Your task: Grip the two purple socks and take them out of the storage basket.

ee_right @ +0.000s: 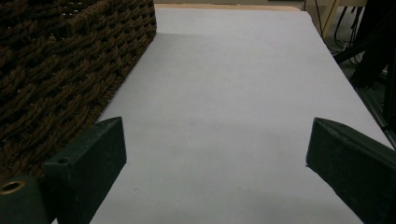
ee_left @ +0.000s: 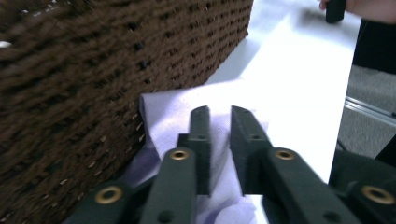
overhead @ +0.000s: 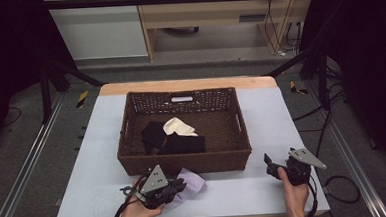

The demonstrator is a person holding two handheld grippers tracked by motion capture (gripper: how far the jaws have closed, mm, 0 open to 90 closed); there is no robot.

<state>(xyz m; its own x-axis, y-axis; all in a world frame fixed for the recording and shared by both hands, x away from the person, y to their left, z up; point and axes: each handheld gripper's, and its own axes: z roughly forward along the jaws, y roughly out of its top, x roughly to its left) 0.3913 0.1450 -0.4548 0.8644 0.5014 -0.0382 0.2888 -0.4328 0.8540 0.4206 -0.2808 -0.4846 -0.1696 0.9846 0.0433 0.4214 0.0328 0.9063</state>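
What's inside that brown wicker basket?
Inside the wicker basket, the high view shows a cream cloth lying against black cloths, partly overlapping. Whatever lies beneath them, and behind the near wall, is hidden.

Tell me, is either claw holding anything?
No. The left gripper sits slightly open over the purple cloth, not pinching it. The right gripper is wide open.

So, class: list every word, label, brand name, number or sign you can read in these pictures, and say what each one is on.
No readable text in any view.
Wicker basket: no label or tag.
Lilac cloth in front of the basket: plain, no print.
Cloths in the basket, black and cream: no lettering visible.
Grey plate on the left hand-held gripper: holes, no markings.
Yellow-and-black striped tape on the floor: a warning pattern, no words.
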